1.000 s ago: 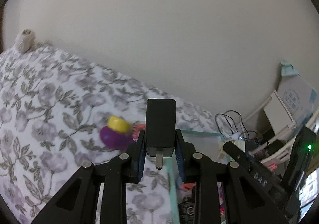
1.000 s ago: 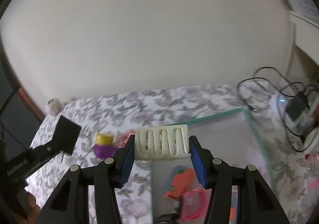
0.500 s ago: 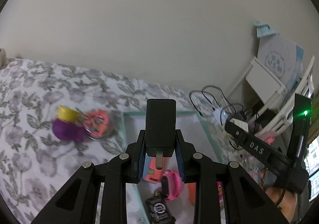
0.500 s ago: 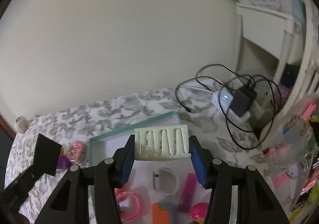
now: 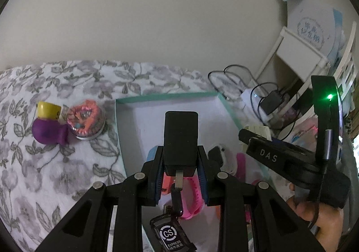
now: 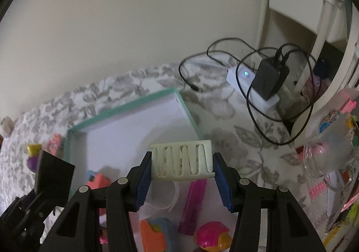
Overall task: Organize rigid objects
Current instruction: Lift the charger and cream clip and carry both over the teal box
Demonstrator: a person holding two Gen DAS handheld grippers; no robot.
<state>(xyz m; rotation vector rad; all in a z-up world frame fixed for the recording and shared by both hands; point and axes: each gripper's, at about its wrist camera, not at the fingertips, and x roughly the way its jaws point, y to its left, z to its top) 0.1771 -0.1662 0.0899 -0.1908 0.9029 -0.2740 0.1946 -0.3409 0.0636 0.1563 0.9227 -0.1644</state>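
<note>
Black charger [image 5: 181, 137] clamped in left claw [image 5: 181, 177], cream comb [image 6: 182, 161] in right claw [image 6: 182, 181], above teal-rimmed box [image 5: 166, 96].

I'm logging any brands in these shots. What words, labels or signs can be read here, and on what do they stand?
"DAS": on the arm of the right tongs, seen from the left wrist.
"CS" and "EXPRESS": on the black tag lying in the box; the small line below is unreadable.
Round blue print on the white package by the shelf: too blurred to read.
Right wrist view: nothing readable.
</note>
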